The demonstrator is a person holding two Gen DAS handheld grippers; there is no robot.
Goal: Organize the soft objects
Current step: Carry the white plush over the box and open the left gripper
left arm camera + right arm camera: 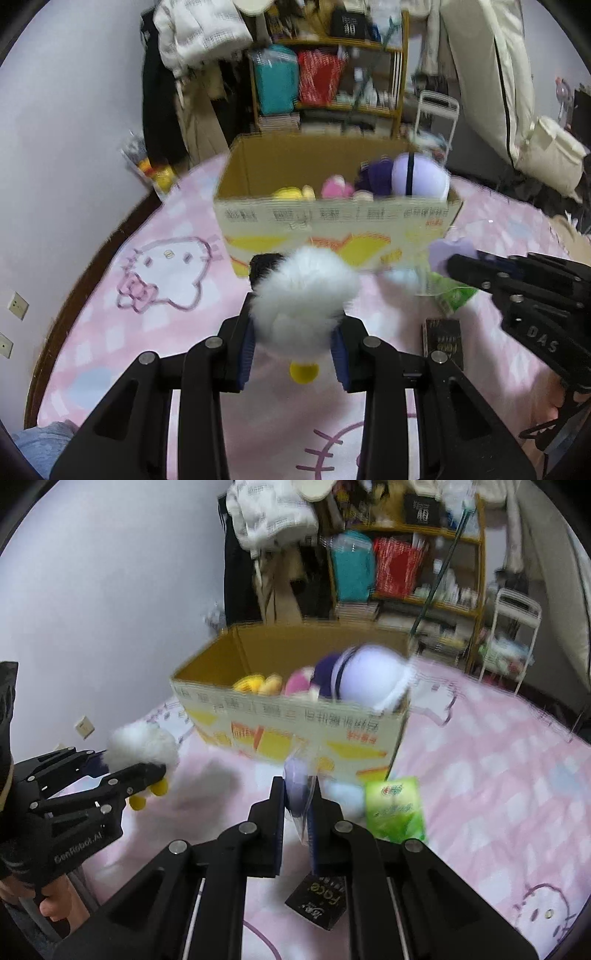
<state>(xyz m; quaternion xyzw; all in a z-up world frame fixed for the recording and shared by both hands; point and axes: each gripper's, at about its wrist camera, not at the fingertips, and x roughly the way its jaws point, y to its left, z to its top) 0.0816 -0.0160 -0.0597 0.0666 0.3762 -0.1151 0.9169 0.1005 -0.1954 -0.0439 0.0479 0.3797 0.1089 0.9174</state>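
My left gripper (pixel 297 317) is shut on a fluffy white plush (pixel 303 288) with yellow feet and a black part, held above the pink bedspread (pixel 166 332). The right wrist view shows the same plush (pixel 144 744) in the left gripper (pixel 136 762) at the left. My right gripper (pixel 297 794) is shut on a thin lilac item (pixel 295 786) in clear wrap, also seen as the lilac item (pixel 448 247) at the right gripper (pixel 454 266). Ahead stands an open cardboard box (pixel 332 218) (pixel 295 716) with yellow, pink and purple plush toys and a big lilac round plush (pixel 417 177) (pixel 369 679).
On the bed before the box lie a green packet (pixel 395 808), a small black box (pixel 317 901) and a pale blue soft thing (pixel 343 794). A crowded wooden shelf (pixel 332 74) and a white folding chair (pixel 517 627) stand behind the bed. The wall is at the left.
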